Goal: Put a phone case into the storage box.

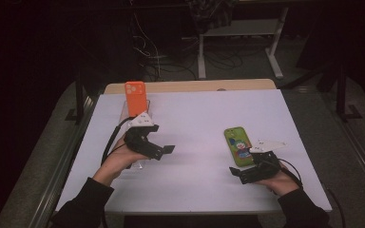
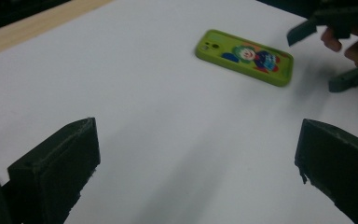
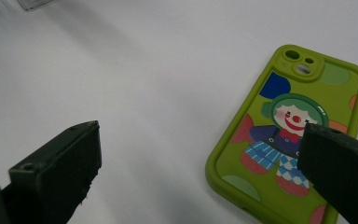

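Lying flat: green clown-print phone case [image 3: 289,135]; both grippers' jaws spread wide, empty.

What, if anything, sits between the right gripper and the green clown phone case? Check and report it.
Nothing visible does. The right gripper is open beside the green clown phone case, which lies flat on the white table, with bare tabletop between the jaws. The orange phone stands far off, by the left gripper.

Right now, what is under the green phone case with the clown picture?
The green phone case with the clown picture lies flat, back up, on the white table surface. Its underside is covered, so anything beneath cannot be seen.
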`<state>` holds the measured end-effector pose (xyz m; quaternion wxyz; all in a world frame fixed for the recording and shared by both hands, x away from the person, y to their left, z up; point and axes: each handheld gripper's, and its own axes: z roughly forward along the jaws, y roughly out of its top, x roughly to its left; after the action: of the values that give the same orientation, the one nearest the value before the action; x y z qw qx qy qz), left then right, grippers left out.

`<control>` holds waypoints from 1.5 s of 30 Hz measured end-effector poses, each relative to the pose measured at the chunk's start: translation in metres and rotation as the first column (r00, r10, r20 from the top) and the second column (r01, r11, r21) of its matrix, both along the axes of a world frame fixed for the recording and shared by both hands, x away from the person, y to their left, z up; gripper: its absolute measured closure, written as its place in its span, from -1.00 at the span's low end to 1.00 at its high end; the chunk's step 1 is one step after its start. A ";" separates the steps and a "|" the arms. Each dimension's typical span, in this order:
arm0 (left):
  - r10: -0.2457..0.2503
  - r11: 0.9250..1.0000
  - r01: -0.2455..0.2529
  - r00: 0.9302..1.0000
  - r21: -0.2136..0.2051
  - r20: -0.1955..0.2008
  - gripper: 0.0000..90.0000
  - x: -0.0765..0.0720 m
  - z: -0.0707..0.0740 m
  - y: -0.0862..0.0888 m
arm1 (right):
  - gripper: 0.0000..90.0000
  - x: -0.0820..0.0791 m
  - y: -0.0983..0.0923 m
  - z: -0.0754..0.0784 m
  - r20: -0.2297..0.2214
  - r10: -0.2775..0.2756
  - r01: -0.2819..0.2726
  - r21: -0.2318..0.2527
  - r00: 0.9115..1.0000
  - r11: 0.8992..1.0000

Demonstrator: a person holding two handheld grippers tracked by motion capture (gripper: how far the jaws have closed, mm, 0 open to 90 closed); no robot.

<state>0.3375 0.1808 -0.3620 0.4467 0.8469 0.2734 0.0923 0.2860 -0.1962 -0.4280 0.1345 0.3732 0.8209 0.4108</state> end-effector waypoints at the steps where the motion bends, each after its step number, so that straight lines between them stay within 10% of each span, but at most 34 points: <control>1: -0.006 1.000 0.006 1.000 -0.002 0.000 -1.00 -0.002 -0.002 -0.002 | -1.00 0.000 0.000 0.000 -0.004 -0.001 0.001 -0.001 1.000 1.000; 29: -0.093 0.991 0.097 0.995 0.094 -0.047 -1.00 -0.021 -0.053 -0.039 | -1.00 0.000 -0.002 0.007 -0.003 -0.023 0.023 0.003 1.000 1.000; 45: -0.110 0.990 0.114 0.993 0.086 -0.054 -1.00 -0.024 -0.056 -0.043 | -0.61 0.048 -0.003 0.025 -0.053 -0.152 0.149 -0.052 0.987 0.988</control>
<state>0.3138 0.1383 -0.4175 0.4060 0.8820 0.2320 0.0585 0.3340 -0.1997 -0.4025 0.1504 0.4422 0.8035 0.3691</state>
